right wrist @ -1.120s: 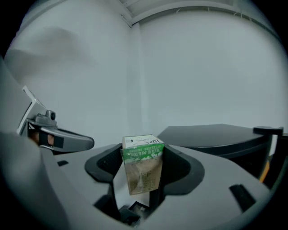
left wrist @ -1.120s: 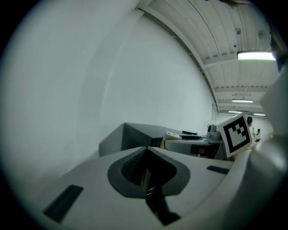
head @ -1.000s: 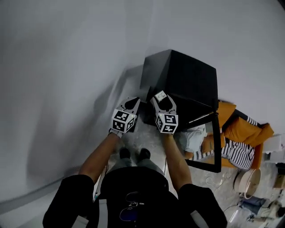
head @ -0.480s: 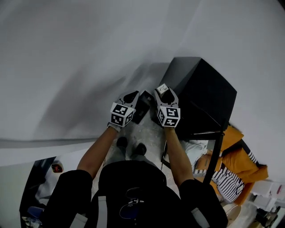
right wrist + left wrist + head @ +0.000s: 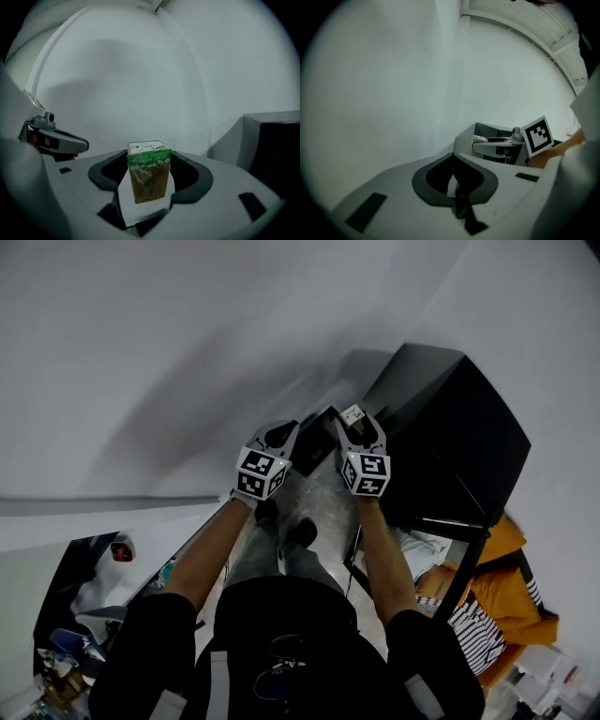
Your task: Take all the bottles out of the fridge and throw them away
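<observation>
the right gripper (image 5: 352, 418) is clamped on a small green-and-brown carton (image 5: 149, 174), which stands upright between its jaws with its top clear above them. the left gripper (image 5: 454, 182) sits just to its left, jaws together on nothing. the fridge (image 5: 459, 427) stands to the right of the right gripper. a dark box (image 5: 314, 440), likely the bin, lies just ahead between both tools. carry the carton level, grip firm without crushing, and let go only once it's over the opening.

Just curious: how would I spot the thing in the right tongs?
Find the big black fridge; the right tongs hover beside it. Clamped upright in them is a small drink carton, brown with a green top band.
</observation>
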Available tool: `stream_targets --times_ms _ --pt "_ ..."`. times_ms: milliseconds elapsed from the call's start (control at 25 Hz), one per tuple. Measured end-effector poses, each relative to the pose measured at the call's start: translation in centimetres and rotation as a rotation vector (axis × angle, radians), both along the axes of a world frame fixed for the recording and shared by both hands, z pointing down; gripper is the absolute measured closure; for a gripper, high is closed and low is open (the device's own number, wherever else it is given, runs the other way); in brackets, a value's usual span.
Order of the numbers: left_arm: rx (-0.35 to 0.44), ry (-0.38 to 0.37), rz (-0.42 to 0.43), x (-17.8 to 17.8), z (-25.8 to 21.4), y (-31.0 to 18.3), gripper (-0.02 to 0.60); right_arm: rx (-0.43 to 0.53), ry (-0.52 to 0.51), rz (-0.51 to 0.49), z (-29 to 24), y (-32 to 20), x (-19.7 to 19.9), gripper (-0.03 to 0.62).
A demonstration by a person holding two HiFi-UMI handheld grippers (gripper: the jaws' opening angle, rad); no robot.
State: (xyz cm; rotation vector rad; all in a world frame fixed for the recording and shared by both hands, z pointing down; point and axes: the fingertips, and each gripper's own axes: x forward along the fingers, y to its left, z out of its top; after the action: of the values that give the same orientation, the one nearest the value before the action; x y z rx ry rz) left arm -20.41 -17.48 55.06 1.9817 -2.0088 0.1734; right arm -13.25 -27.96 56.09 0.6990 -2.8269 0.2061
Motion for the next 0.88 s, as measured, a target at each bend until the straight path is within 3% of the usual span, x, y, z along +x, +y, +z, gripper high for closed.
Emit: stream_targets --times_ms 520,880 --pt "-0.091 0.057 -0.031 -2.0 8.8 1.7 0.583 -0.094 0.067 -0.045 10.0 1.3 -2.9 0.303" --pt "-0.110 0.087 -0.019 -3.3 14.4 0.6 0.583 -0.106 0.105 -0.056 16.1 -0.3 -4.7 0.303"
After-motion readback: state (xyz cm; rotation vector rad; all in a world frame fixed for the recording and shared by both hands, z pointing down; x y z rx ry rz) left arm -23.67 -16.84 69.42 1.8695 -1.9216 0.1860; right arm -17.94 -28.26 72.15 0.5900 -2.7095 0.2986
